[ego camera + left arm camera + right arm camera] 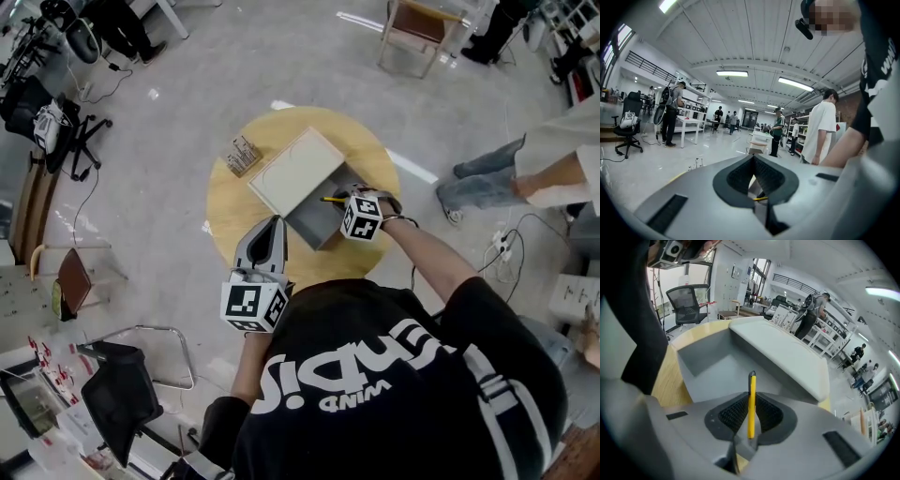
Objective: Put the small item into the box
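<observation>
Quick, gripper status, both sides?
Left hand-held gripper: closed, empty.
Right hand-held gripper: closed on the yellow pencil.

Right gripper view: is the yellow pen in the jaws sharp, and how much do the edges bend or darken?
Right gripper view: yellow pen and grey box read sharp; the wide lens bows the lid, and the corners go black. Head view: evenly lit, strongly bowed too.
</observation>
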A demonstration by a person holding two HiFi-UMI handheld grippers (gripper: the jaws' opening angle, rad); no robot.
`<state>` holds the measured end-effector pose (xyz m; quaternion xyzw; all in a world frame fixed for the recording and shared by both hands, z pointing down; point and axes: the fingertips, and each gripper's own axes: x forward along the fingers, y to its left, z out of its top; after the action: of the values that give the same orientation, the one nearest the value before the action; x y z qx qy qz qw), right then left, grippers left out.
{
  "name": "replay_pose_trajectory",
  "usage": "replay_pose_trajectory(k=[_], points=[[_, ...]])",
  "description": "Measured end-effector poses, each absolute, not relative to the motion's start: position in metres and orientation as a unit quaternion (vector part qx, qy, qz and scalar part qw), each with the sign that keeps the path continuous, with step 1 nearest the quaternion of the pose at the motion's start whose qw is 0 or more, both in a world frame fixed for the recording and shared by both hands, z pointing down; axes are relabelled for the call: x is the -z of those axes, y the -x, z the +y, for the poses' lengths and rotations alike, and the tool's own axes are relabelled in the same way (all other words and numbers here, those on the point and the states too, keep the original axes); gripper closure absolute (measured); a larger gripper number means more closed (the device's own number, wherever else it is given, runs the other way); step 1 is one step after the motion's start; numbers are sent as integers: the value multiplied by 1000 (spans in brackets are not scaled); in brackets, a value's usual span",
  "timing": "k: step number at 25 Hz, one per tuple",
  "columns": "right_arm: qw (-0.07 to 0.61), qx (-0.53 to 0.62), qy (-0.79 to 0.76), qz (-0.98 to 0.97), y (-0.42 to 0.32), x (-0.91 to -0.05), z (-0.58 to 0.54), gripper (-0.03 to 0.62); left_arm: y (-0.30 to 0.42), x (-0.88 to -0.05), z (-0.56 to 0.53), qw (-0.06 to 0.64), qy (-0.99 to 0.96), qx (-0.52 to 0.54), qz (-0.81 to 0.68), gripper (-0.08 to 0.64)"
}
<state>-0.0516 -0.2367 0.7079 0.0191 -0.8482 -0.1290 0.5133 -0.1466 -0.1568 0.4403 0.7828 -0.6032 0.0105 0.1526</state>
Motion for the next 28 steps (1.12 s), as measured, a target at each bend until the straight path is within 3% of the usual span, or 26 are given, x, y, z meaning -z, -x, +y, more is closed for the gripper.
replay_pose_trajectory(k=[20,28], points=[[534,108,5,-839,61,-725,-242,546,157,-445,-160,157,-770,-13,-619,551],[534,95,6,-840,61,-726,-243,515,152,-446,-161,159,-774,-14,-612,551]])
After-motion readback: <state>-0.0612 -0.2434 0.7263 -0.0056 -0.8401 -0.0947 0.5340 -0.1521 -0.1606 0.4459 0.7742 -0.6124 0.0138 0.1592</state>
